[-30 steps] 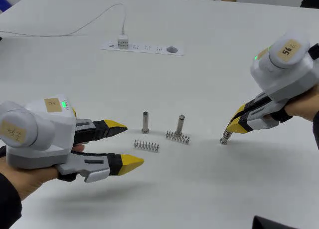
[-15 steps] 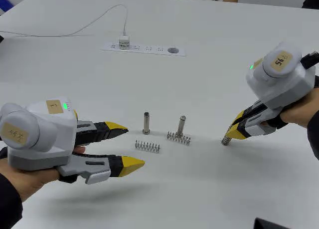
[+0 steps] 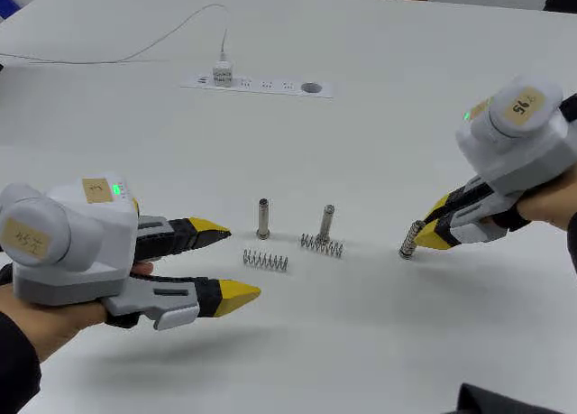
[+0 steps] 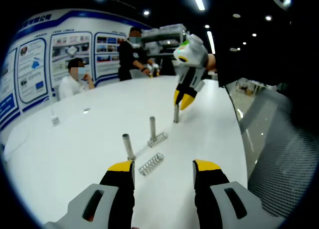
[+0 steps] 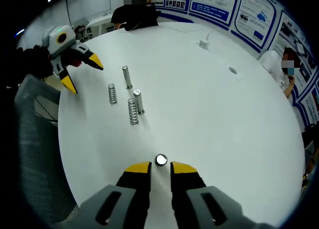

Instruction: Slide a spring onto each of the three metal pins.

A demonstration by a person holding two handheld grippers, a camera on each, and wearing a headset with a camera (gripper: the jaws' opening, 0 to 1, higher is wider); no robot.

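Observation:
Three metal pins stand upright on the white table [image 3: 379,342]. The right-hand pin [image 3: 410,240] [image 5: 161,160] wears a spring and stands just ahead of my right gripper's [image 3: 433,238] [image 5: 160,170] yellow tips, whose jaws are a narrow gap apart with nothing between them. The left pin [image 3: 263,218] [image 4: 128,146] and the middle pin [image 3: 325,223] [image 4: 152,127] are bare. One loose spring [image 3: 265,261] [image 4: 151,163] lies in front of the left pin, another [image 3: 322,245] [image 4: 157,139] at the middle pin's foot. My left gripper [image 3: 233,262] [image 4: 163,170] hovers open, left of the loose springs.
A white power strip [image 3: 261,86] with a plug and cable lies at the far side of the table. People sit and stand beyond the table [image 4: 75,79]. A mesh chair back [image 5: 35,134] stands at the table's edge.
My right gripper has drawn back to the right, off the right-hand pin, which now stands free with its spring. The left gripper has hardly moved.

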